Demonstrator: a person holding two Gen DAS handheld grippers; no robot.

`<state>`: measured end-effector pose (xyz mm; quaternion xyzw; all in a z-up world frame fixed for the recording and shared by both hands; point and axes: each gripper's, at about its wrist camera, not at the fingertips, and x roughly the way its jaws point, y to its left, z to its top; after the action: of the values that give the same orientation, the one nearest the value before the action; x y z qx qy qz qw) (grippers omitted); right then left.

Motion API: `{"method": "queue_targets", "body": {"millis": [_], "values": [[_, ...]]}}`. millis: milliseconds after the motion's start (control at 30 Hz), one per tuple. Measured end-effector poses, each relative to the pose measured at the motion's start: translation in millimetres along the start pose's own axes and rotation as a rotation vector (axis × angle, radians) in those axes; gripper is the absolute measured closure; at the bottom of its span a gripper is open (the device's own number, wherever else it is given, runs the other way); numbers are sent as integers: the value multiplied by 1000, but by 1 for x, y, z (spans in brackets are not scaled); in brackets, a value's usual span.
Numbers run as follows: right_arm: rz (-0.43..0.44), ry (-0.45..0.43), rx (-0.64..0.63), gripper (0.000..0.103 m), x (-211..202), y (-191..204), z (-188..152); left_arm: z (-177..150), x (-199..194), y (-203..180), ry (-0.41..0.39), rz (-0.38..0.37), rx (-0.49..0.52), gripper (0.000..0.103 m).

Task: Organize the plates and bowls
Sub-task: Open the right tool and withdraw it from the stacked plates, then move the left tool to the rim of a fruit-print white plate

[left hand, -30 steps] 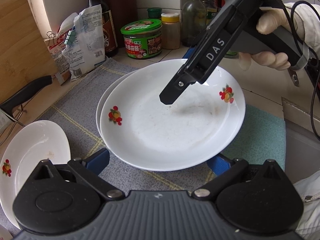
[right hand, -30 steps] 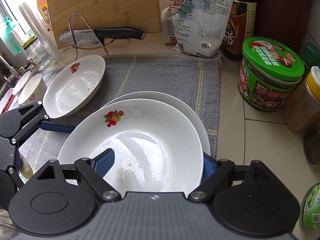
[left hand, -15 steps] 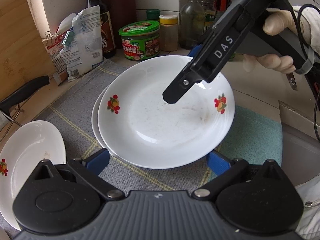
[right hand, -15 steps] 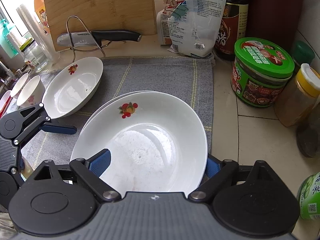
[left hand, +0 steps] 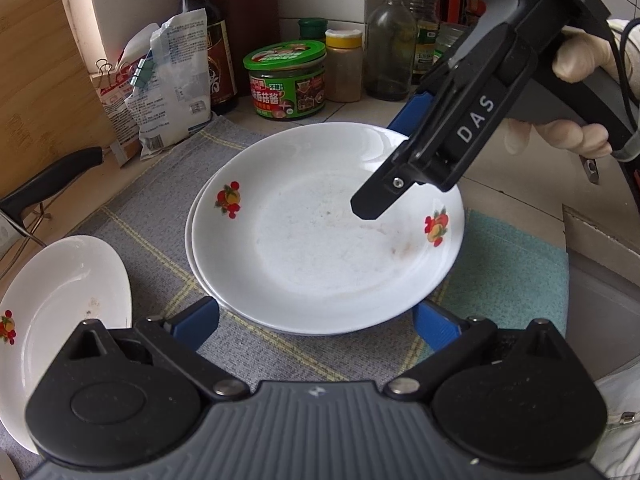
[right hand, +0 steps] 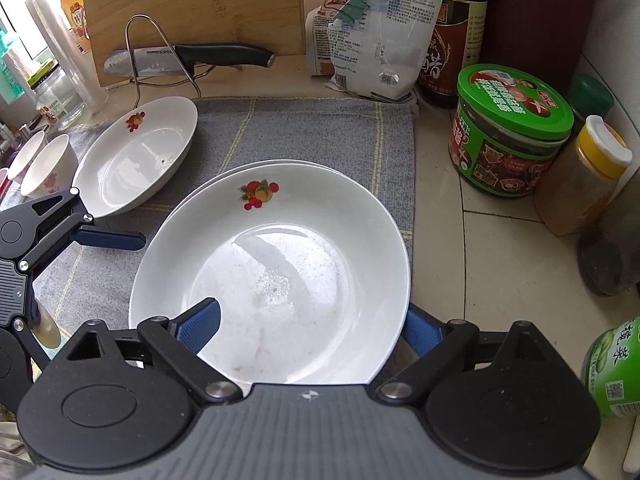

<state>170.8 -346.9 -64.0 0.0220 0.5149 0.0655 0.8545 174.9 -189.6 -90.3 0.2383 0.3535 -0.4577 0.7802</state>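
1. Top plate [right hand: 276, 264] sits nested on a second plate [right hand: 224, 178], both in the middle of the grey mat [right hand: 304, 132]. It holds no food, only a faint smear and specks.
2. Right gripper [right hand: 308, 328] straddles the top plate's near rim, one blue finger [right hand: 198, 326] inside the dish, the other outside. Its jaws have just been opening and now stand spread, gripping nothing.
3. Left gripper [left hand: 316, 326] hangs just short of the stack's edge, jaws wide apart, nothing between them.
4. A third plate [right hand: 136, 156] lies alone to the left on the mat, with a few crumbs inside.
5. Two small bowls [right hand: 48, 168] stand at the far left edge; their insides are out of sight.
6. At the back: a green-lidded jar [right hand: 508, 132] with dark contents, a yellow-capped spice jar [right hand: 580, 180], a clipped bag [right hand: 376, 32] and a knife [right hand: 192, 58] on a wire rack.
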Motion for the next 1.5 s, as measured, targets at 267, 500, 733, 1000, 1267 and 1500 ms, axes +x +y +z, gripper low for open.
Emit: {"method": "queue_targets", "body": {"millis": [267,500,733,1000,1267,1500], "values": [[-45,-32,-56,0,-9,13,-2,-4,-7,3,-11,25,-30,1],[-143,-176,-150,0,-30,41,-8,-20,-39,21,-51,101,-143,1],[-182,-284,-208,0,-34,85,-8,-48,-82,41,-84,240,-284,1],[-139,-301,-254,0,-15,147,-5,-83,-115,74,-89,359,-394,1],[-126,-259,-333,0,7,187,1,-105,-132,93,-103,364,-449,1],[-47,-213,-428,0,33,183,22,-102,-129,92,-84,404,-525,1]]}}
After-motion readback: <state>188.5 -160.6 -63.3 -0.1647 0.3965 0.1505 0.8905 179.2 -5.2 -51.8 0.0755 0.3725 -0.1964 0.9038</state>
